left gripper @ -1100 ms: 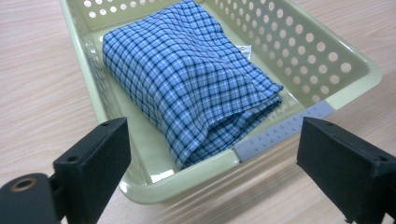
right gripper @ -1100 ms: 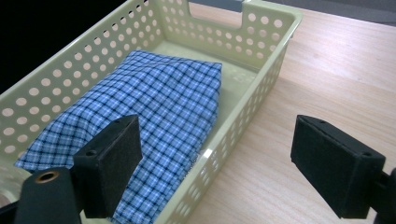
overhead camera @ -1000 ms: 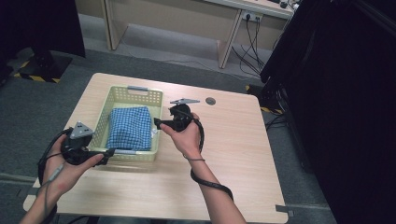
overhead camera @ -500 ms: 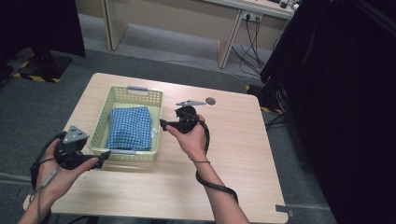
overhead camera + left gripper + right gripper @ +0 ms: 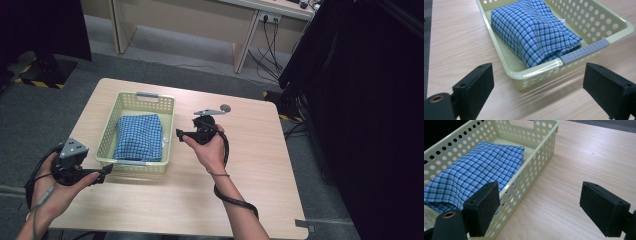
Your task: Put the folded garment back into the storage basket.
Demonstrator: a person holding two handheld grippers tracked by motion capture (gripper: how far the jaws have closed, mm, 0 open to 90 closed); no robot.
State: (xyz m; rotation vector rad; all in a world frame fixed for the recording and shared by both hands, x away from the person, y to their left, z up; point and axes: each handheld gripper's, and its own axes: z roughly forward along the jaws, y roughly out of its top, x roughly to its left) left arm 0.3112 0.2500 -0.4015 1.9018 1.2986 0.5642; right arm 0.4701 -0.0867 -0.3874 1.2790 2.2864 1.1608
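A folded blue-and-white checked cloth (image 5: 138, 137) lay flat inside a pale yellow-green plastic basket (image 5: 165, 129) with perforated walls and grey handle strips at both short ends. The cloth was a thick, neat bundle filling most of the floor, a small white tag showing at one edge. The basket stood upright on the wooden table's left half
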